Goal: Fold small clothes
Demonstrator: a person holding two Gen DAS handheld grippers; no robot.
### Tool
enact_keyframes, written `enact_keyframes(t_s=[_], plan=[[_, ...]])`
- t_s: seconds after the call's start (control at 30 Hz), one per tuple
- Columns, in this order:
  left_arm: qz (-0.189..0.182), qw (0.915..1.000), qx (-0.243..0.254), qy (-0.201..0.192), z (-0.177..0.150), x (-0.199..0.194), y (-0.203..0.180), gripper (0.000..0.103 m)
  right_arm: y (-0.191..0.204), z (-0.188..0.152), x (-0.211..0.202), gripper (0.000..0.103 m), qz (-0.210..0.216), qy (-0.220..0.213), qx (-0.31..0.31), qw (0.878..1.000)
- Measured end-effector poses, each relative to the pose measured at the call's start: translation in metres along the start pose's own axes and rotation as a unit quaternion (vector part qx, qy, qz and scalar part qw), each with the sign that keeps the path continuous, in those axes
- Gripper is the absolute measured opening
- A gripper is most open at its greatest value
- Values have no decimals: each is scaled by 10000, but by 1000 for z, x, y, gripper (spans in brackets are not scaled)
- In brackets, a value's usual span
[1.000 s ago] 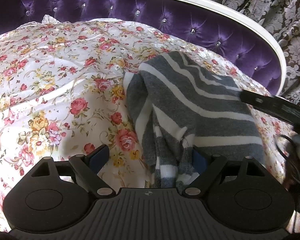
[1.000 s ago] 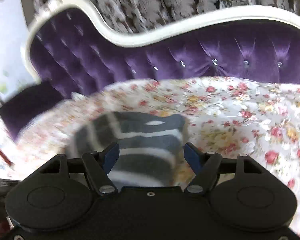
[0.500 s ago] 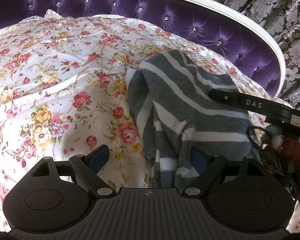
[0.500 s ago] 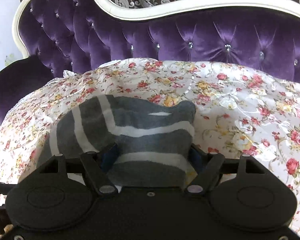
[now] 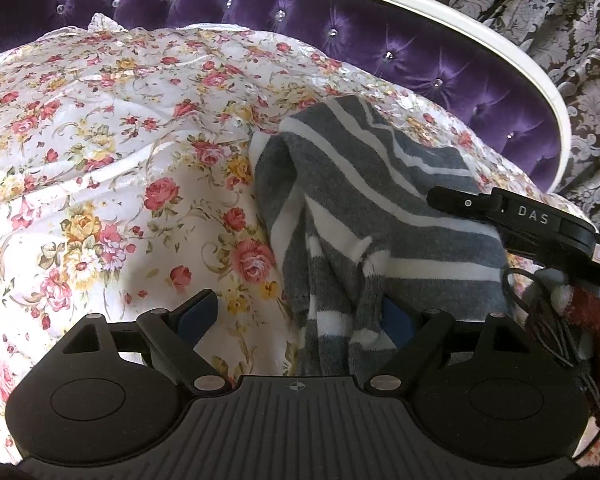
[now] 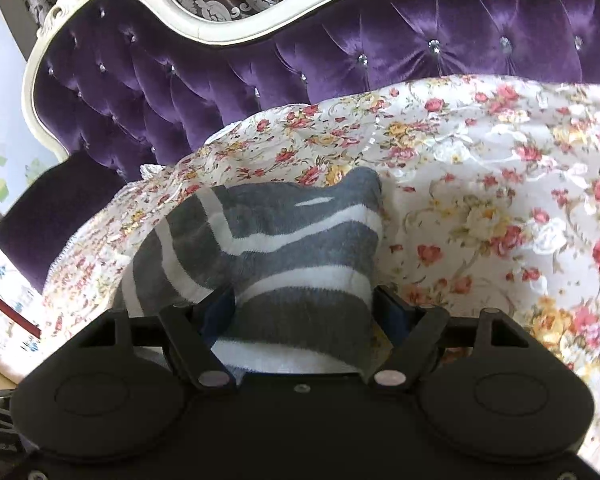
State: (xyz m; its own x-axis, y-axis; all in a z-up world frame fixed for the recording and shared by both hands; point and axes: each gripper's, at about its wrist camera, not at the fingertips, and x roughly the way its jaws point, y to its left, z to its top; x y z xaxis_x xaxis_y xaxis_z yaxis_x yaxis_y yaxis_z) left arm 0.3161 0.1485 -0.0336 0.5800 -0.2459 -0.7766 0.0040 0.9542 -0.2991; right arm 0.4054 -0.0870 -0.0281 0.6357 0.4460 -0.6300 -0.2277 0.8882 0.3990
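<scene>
Lying on a floral bedspread (image 5: 100, 152), a grey-and-white striped garment (image 5: 372, 208) is flanked by both grippers: the left gripper (image 5: 296, 316) and right gripper (image 6: 304, 308) are held with fingers spread around its edges, unpinched.

Black tongs (image 5: 296, 320), blue pads (image 5: 198, 316)

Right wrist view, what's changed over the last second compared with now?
The right gripper has come down closer to the striped grey sock, whose near end now lies between its open fingers; nothing is gripped. In the left wrist view its black arm reaches further over the sock. The left gripper stayed open and in place, and the sock stayed on the floral cover.
</scene>
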Motion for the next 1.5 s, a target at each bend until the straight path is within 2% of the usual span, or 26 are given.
enact_keyframes(t_s=[0.2, 0.53, 0.8, 0.97, 1.1, 1.5], plan=[[-506, 9986, -106, 125, -1, 2, -1, 86, -9, -3, -4, 78, 231, -7, 232, 9995], [-602, 9975, -333, 140, -2, -1, 6, 86, -11, -6, -6, 79, 344, 15, 251, 9991], [-431, 9990, -11, 97, -5, 2, -6, 87, -13, -7, -4, 80, 435, 28, 242, 9988], [-638, 9979, 7, 73, -3, 7, -13, 95, -7, -6, 4, 89, 612, 67, 130, 9980], [-1010, 9947, -159, 61, 1, 13, -13, 95, 1, -7, 10, 95, 669, 59, -69, 9977], [-1426, 9878, -624, 106, 4, 14, 7, 94, -8, -8, 5, 94, 898, -27, 227, 9957]])
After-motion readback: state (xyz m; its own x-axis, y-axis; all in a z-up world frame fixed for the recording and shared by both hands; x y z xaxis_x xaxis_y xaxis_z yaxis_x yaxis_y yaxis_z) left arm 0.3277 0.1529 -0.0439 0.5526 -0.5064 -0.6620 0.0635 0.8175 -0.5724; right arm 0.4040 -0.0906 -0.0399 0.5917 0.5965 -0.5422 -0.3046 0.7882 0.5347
